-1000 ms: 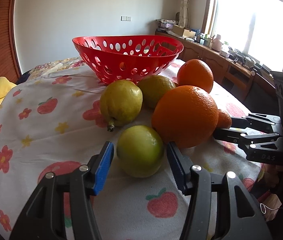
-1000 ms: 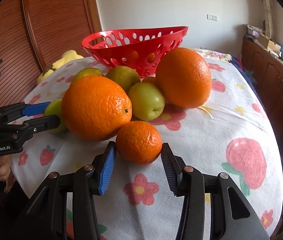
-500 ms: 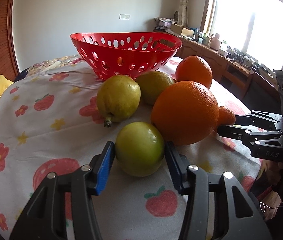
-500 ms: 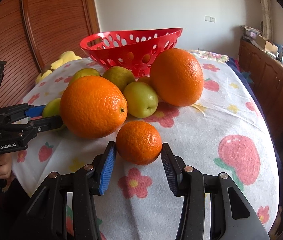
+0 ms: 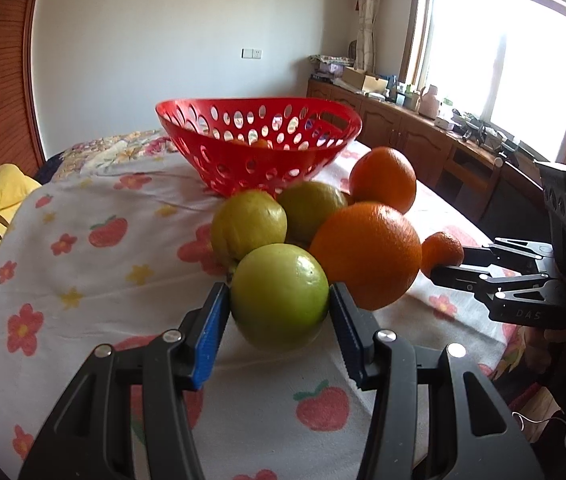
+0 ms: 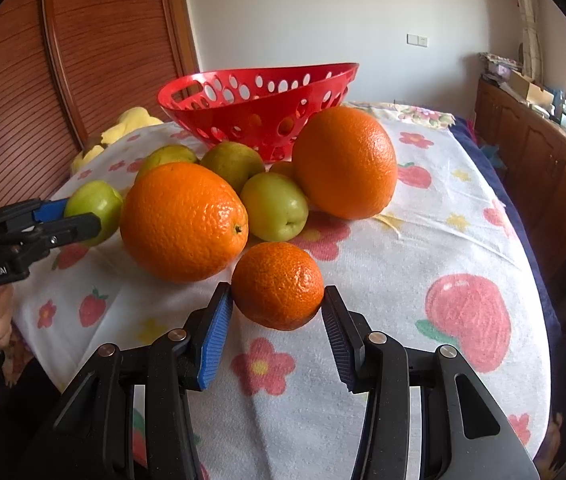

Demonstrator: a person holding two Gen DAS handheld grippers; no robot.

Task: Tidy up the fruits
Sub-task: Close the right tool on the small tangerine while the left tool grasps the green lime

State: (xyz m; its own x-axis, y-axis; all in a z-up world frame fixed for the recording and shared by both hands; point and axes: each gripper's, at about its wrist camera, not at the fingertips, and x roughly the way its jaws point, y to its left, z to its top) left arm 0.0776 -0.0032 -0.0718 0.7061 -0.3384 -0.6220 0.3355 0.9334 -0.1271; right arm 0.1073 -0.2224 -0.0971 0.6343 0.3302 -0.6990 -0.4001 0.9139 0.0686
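Left gripper (image 5: 279, 316) is clamped on a green apple (image 5: 279, 296), blue pads touching both flanks, apple looks just clear of the flowered tabletop (image 5: 83, 272). Right gripper (image 6: 277, 312) is closed on the small mandarin (image 6: 278, 285), pads pressing either side; cannot tell if it sits on the cloth or is barely lifted. Both fruits are near-round, no real long axis, so which way they point matters little for the drop. Just behind and between the grippers sits the near big orange (image 6: 184, 222), touching or almost touching both held fruits. Further back are a second green apple (image 6: 274, 206), two yellow-green pears (image 5: 248, 226), and the far big orange (image 6: 345, 162). Behind all of that, straight ahead and higher than either gripper, is the red perforated basket (image 5: 259, 148), rim tilted in both views, something orange showing through its holes. Key relation: basket lies forward and up past the fruit pile, so each held fruit likely has to go over the pile. Left gripper looks slightly nearer the basket, judging by the views.
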